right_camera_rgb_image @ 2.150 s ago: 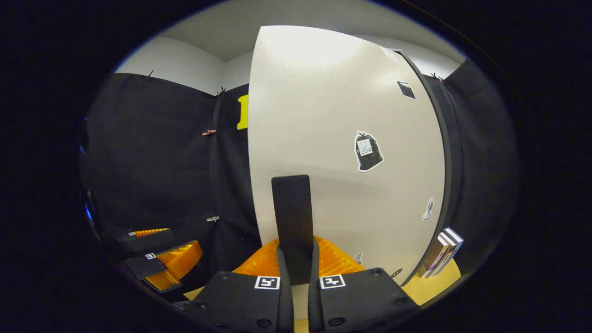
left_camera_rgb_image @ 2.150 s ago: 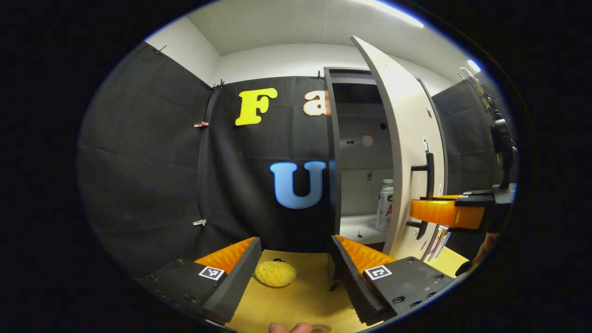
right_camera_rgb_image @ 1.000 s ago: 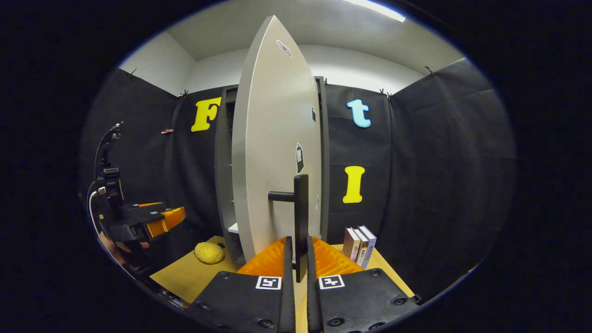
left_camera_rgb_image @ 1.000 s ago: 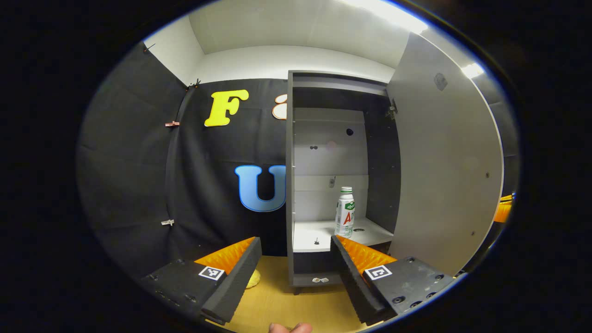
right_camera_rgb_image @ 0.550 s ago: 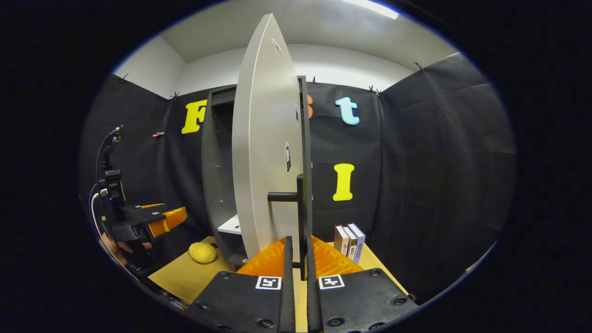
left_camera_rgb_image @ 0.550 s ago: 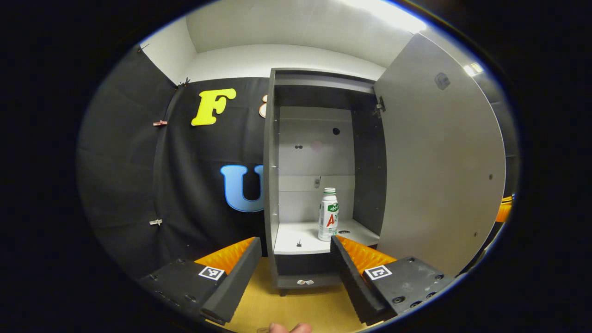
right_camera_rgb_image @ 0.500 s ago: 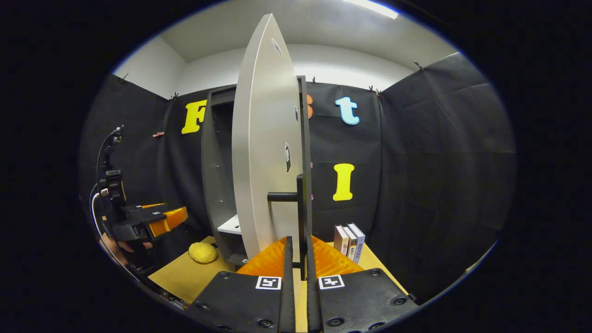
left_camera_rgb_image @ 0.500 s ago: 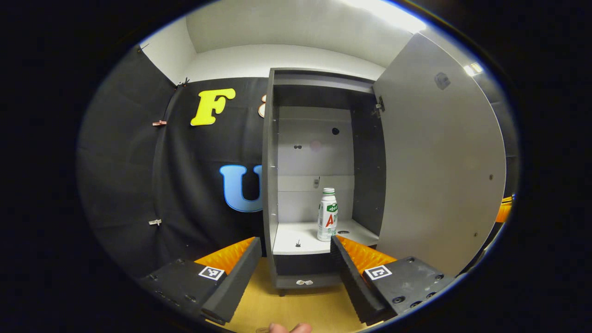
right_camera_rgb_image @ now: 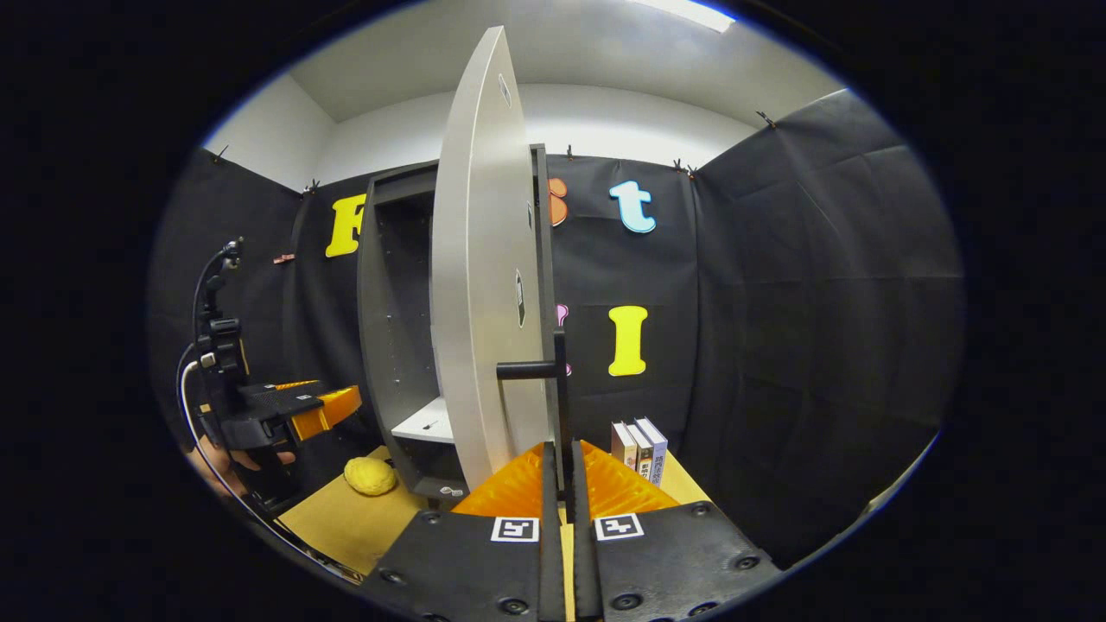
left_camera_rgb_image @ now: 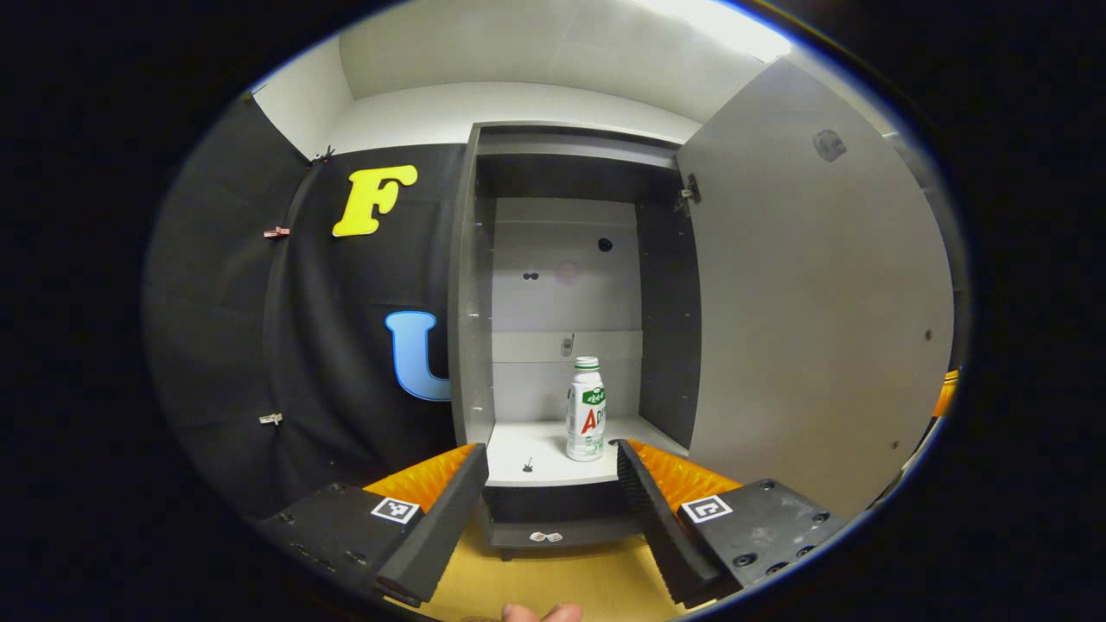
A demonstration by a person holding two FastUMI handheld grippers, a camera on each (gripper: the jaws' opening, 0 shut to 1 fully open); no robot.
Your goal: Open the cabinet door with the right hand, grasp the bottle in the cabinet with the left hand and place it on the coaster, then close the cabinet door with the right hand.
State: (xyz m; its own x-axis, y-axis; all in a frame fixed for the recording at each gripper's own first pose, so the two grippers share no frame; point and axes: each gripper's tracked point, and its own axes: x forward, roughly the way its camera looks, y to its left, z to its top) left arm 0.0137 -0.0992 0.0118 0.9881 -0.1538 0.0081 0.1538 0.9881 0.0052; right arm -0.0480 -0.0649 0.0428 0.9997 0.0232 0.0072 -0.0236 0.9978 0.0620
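Observation:
A white bottle point(left_camera_rgb_image: 585, 409) with a green and red label stands upright on the cabinet's pale shelf point(left_camera_rgb_image: 536, 453), right of centre. My left gripper point(left_camera_rgb_image: 551, 471) is open in front of the shelf, short of the bottle, its jaws wide apart. The cabinet door point(left_camera_rgb_image: 812, 294) is swung wide open to the right. In the right gripper view the door point(right_camera_rgb_image: 479, 276) shows edge-on, and my right gripper point(right_camera_rgb_image: 562, 475) is shut on its dark bar handle point(right_camera_rgb_image: 560, 406). The left gripper point(right_camera_rgb_image: 302, 406) also appears at the far left there, held by a hand.
A yellow sponge-like lump point(right_camera_rgb_image: 370, 476) lies on the wooden table point(right_camera_rgb_image: 346, 518) left of the cabinet point(right_camera_rgb_image: 389, 328). Three books point(right_camera_rgb_image: 639, 451) stand upright right of the door. Black cloth walls close the booth all round.
The door has swung from partly open to wide open, pulled by my right gripper. My left gripper has moved right to face the cabinet opening, so the bottle now sits between its fingers' lines.

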